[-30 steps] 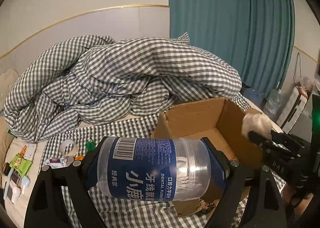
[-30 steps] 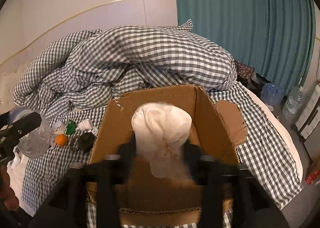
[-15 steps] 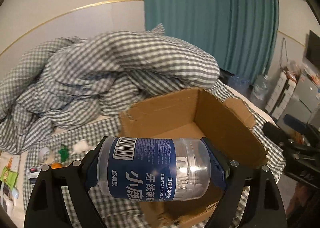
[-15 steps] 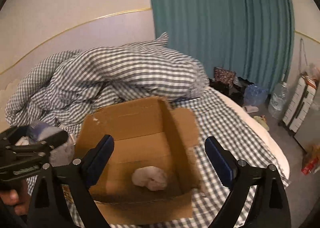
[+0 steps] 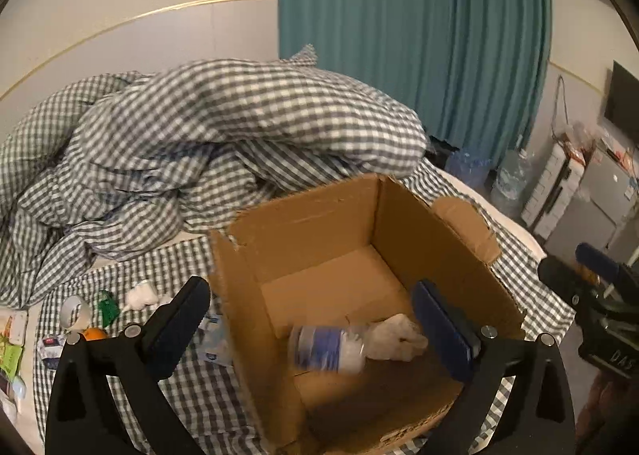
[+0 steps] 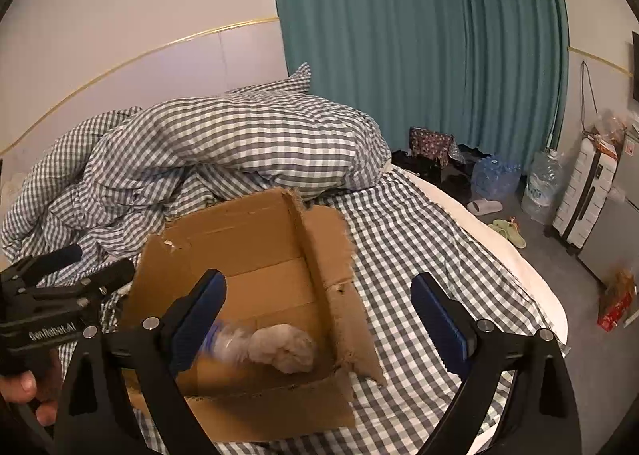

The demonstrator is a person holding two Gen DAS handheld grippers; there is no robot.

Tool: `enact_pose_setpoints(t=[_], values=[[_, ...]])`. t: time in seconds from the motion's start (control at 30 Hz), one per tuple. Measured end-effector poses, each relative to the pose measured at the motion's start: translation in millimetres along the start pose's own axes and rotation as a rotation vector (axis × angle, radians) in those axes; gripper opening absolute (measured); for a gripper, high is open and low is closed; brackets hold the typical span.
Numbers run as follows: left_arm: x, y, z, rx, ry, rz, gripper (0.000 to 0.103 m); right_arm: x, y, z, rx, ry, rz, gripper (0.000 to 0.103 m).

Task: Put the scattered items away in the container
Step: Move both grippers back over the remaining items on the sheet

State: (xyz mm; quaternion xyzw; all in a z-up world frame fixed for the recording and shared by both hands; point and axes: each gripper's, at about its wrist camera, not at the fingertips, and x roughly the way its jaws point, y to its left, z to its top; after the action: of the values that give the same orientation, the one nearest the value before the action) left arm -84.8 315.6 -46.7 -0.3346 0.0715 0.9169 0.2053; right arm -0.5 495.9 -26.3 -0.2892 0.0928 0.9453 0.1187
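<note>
An open cardboard box (image 5: 435, 231) stands on the checked bed; it also shows in the right wrist view (image 6: 255, 239). Inside lie a clear dental floss jar with a blue label (image 5: 325, 349) and a white crumpled cloth (image 5: 395, 339), side by side; the jar (image 6: 225, 341) is blurred in the right wrist view, next to the cloth (image 6: 287, 347). My left gripper (image 5: 311, 319) is open and empty above the box's near side. My right gripper (image 6: 317, 315) is open and empty above the box's right front corner.
Small items lie on the sheet left of the box: a tape roll (image 5: 76, 313), a green piece (image 5: 107, 305), a white wad (image 5: 141, 293), an orange ball (image 5: 94, 334), packets (image 5: 12, 351). A bunched checked duvet (image 5: 199, 143) lies behind. Suitcase (image 6: 583, 199) and water bottles (image 6: 539, 187) stand on the floor at right.
My left gripper opened and the floss jar dropped into the box beside the cloth. My right gripper, which released the cloth earlier, has drawn back to the right.
</note>
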Motion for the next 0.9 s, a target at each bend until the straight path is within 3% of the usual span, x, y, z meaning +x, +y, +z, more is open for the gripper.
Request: enact_pose_setpoints(t=[0.13,0.27,0.53,0.9], values=[[-17.8,27.1,-0.4,-0.032,-0.018,0.038,0.103,-6.0,16.3,4.4,-0.012,-0.019,0.016,0.094],[-35.8,59.0,-6.0,-0.064,-0.02,0.09,0.103,-16.4,45.5,8.1,-0.034,-0.048,0.039,0.103],[-86.6,127.5,-25.1,-0.126,-0.048,0.203,0.103,-44.2,119.6,6.1,-0.126,-0.134,0.099,0.103],[-150.6,229.2,-55.8,-0.228,-0.087,0.336,0.103,-70.4,216.2,-2.3,-0.221,-0.171,0.192,0.103]])
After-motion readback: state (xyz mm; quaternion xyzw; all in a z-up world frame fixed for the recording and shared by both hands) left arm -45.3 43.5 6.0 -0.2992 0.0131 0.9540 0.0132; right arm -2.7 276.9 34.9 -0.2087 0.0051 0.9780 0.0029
